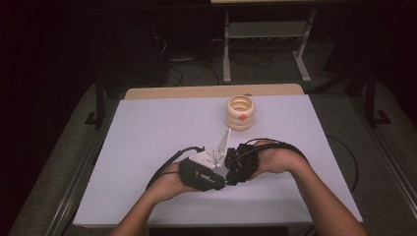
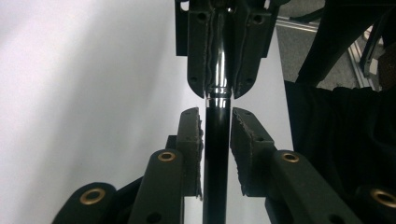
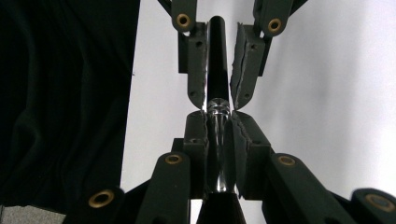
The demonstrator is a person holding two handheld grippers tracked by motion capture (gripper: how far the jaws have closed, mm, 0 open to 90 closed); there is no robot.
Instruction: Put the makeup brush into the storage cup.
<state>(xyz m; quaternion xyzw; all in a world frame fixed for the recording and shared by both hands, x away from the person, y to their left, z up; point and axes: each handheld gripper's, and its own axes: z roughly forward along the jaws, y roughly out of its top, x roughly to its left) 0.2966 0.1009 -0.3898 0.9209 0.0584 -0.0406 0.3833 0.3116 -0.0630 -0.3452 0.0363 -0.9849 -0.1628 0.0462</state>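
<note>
A glossy black pen (image 2: 217, 154) with a silver ring runs level between my two grippers, which meet tip to tip low over the white table (image 1: 147, 142). My right gripper (image 3: 217, 119) is shut on the shiny end of the pen (image 3: 217, 56). Facing it, my left gripper (image 2: 215, 116) has its pads around the black barrel: one pad touches, and a thin gap shows at the other. In the high view the left gripper (image 1: 222, 173) and the right gripper (image 1: 232, 169) sit at the table's middle front, each in a hand, and they hide the pen.
A cream stack of rings (image 1: 241, 113) with an orange dot stands behind the grippers toward the table's far edge. Black cloth (image 3: 60, 93) hangs beside the table. Cables trail from both grippers. A metal stand (image 1: 265, 44) is on the floor beyond.
</note>
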